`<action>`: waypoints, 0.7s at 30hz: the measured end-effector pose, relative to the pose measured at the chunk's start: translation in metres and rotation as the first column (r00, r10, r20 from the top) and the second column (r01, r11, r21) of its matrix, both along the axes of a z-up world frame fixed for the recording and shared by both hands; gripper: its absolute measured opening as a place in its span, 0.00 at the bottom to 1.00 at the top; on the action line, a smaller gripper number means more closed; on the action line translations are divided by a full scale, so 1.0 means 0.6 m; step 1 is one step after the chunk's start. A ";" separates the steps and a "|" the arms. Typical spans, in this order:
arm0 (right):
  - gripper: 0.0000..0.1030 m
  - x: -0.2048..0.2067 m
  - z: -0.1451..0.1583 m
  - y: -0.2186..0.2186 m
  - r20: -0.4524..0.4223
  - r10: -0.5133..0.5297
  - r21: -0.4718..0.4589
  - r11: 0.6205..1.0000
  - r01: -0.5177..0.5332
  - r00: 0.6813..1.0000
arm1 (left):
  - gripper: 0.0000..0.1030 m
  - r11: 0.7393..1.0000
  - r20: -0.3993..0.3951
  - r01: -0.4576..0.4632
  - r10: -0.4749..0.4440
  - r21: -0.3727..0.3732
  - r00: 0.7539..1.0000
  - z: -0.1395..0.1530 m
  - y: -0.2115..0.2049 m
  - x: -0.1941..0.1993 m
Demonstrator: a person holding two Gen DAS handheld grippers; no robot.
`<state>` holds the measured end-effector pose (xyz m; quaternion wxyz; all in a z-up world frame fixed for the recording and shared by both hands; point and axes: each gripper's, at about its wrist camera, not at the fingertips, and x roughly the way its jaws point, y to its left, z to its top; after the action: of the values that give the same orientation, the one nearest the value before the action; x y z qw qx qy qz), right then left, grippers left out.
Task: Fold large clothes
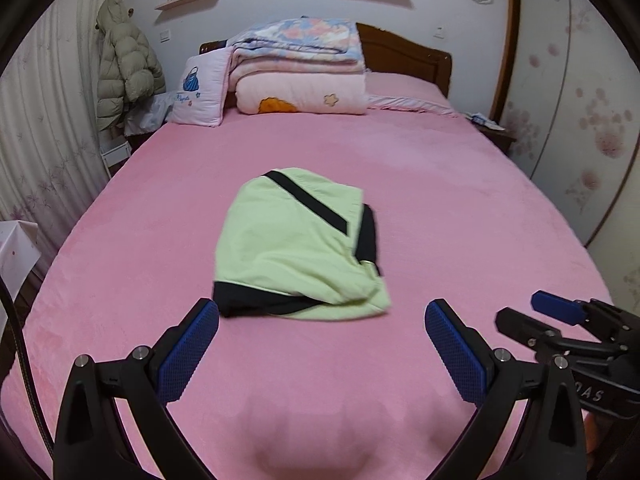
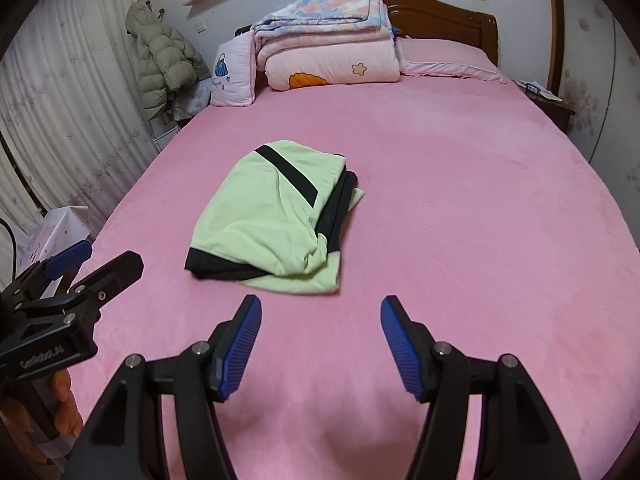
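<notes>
A light green garment with black bands [image 1: 296, 244] lies folded into a compact bundle on the pink bed [image 1: 460, 208]. It also shows in the right wrist view [image 2: 272, 216]. My left gripper [image 1: 322, 312] is open and empty, held just short of the bundle's near edge. My right gripper [image 2: 320, 310] is open and empty, a little nearer than the bundle and to its right. The right gripper shows at the right edge of the left wrist view [image 1: 532, 312]. The left gripper shows at the left edge of the right wrist view [image 2: 100, 256].
Folded quilts [image 1: 300, 68] and a pillow [image 1: 200, 88] are stacked at the wooden headboard [image 1: 404, 56]. A puffer jacket [image 1: 124, 64] hangs at the left by the curtain [image 1: 40, 120]. A nightstand [image 1: 492, 128] stands at the right. A white box [image 1: 16, 248] sits left of the bed.
</notes>
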<state>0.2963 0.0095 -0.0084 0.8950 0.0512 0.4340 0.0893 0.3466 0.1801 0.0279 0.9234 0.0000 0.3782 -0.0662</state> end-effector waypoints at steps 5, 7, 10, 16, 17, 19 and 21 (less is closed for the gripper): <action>0.60 -0.076 0.030 -0.037 0.029 -0.005 -0.011 1.000 0.005 1.000 | 1.00 1.000 0.022 0.005 -0.005 0.015 1.000 0.019 -0.045 -0.080; 0.60 -0.106 0.040 -0.055 0.042 -0.010 -0.012 1.000 0.010 0.999 | 1.00 1.000 0.030 -0.002 0.002 0.014 1.000 0.025 -0.058 -0.105; 0.60 -0.143 0.050 -0.078 0.049 -0.018 -0.008 1.000 0.018 0.999 | 1.00 1.000 0.036 -0.003 0.002 0.002 0.999 0.035 -0.076 -0.143; 0.60 -0.204 0.063 -0.112 0.072 -0.043 -0.003 0.999 0.043 0.996 | 1.00 1.000 0.021 -0.001 0.001 0.000 1.000 0.046 -0.109 -0.205; 0.60 -0.223 0.066 -0.121 0.078 -0.050 -0.007 0.999 0.051 0.996 | 1.00 1.000 0.015 0.005 -0.005 0.006 1.000 0.046 -0.115 -0.214; 0.60 -0.228 0.066 -0.125 0.080 -0.054 -0.008 0.998 0.054 0.995 | 1.00 1.000 0.025 0.003 -0.003 0.024 1.000 0.048 -0.126 -0.231; 0.60 -0.246 0.066 -0.134 0.082 -0.069 -0.013 0.997 0.071 0.994 | 1.00 0.999 0.044 -0.017 0.015 0.040 0.999 0.053 -0.133 -0.250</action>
<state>0.1489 -0.0710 0.0311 0.9148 0.0558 0.3959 0.0565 0.1963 0.1004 0.0596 0.9317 0.0173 0.3593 -0.0512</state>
